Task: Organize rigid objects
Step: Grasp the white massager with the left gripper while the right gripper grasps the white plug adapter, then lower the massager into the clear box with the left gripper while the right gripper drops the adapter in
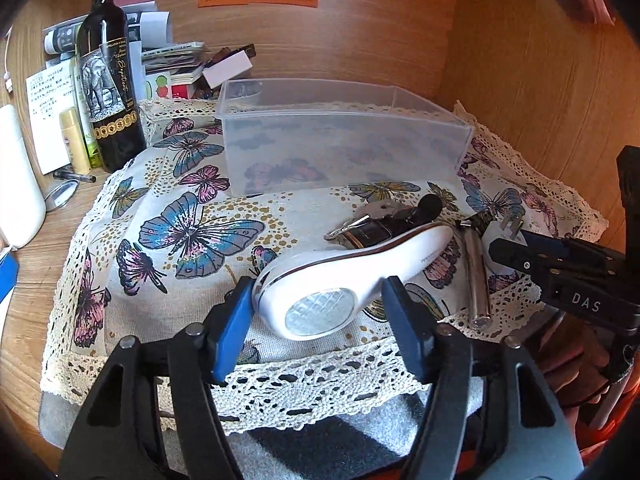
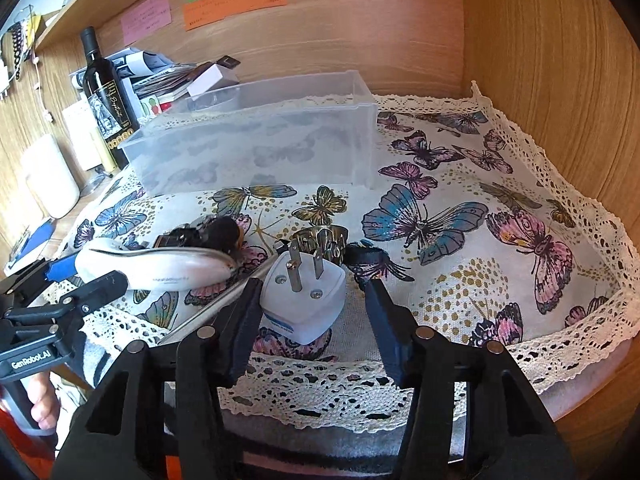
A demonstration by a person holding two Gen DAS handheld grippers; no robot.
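A white handheld device (image 1: 352,272) with a round silver face lies on the butterfly cloth (image 1: 168,216). My left gripper (image 1: 319,282) stands open around its head, and a strip of cloth shows beside the right pad. A white plug adapter (image 2: 304,300), prongs up, sits between the fingers of my right gripper (image 2: 312,286); the left pad is at its side and the right pad stands off it, so the gripper is open. A silver tube (image 1: 478,280) and a black and gold item (image 1: 372,232) lie beside the device. A clear plastic box (image 1: 344,136) stands behind them.
A wine bottle (image 1: 108,80), small tubes, a white bottle (image 1: 16,184), a round mirror (image 1: 60,196) and stacked papers crowd the back left. Wooden walls close the back and right. A person's hand (image 2: 42,400) holds the left gripper's handle.
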